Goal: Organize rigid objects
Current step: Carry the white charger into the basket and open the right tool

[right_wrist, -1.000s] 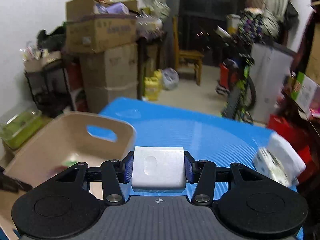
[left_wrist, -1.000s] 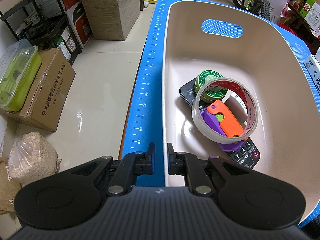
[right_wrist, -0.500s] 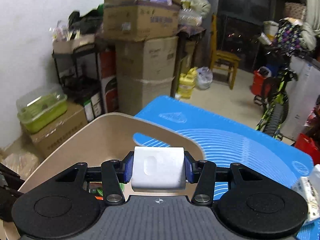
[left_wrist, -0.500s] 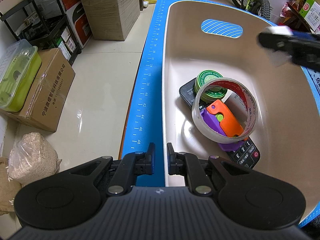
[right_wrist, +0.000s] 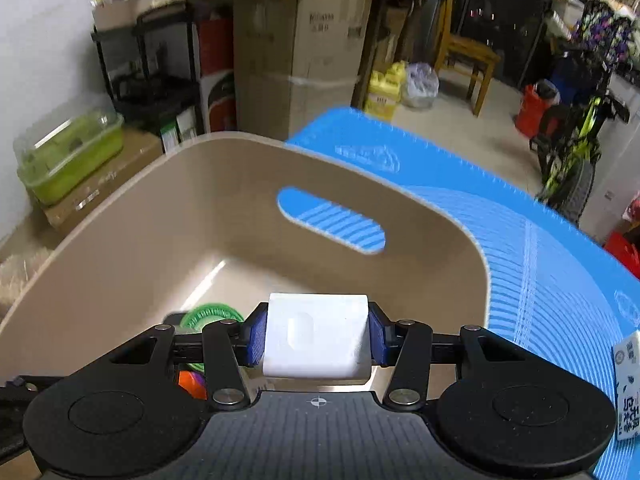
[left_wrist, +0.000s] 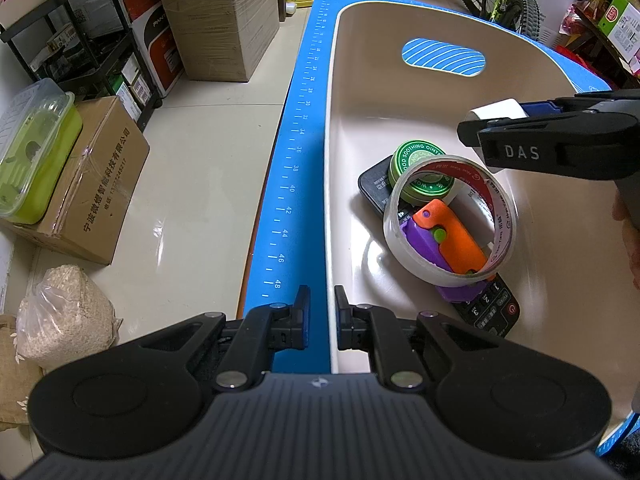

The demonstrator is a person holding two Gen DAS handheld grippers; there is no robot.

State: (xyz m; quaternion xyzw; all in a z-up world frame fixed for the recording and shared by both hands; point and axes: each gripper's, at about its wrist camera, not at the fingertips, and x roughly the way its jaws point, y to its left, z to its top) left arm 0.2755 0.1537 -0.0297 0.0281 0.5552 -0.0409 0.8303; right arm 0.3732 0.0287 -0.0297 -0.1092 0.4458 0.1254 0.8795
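Observation:
A beige bin (left_wrist: pixel 432 20) stands on a blue mat (left_wrist: pixel 304 128). In it lie a green tin (left_wrist: pixel 424 172), a clear tape roll (left_wrist: pixel 450 220), an orange and purple toy (left_wrist: pixel 448 240) and a black remote (left_wrist: pixel 488 312). My left gripper (left_wrist: pixel 322 316) is shut on the bin's near rim. My right gripper (right_wrist: pixel 316 336) is shut on a white box (right_wrist: pixel 316 336) and holds it above the bin's inside. In the left wrist view the white box (left_wrist: pixel 496 110) and the right gripper come in from the right over the tin.
Cardboard boxes (left_wrist: pixel 220 16) and a black shelf (left_wrist: pixel 80 40) stand on the floor to the left. A green lidded container (left_wrist: pixel 32 148) sits on a box. A bicycle (right_wrist: pixel 580 140) stands behind the mat. A white packet (right_wrist: pixel 628 392) lies on the mat's right edge.
My right gripper has carried the white box leftward from over the mat to above the bin and lower into it. My left gripper has stayed on the bin's rim.

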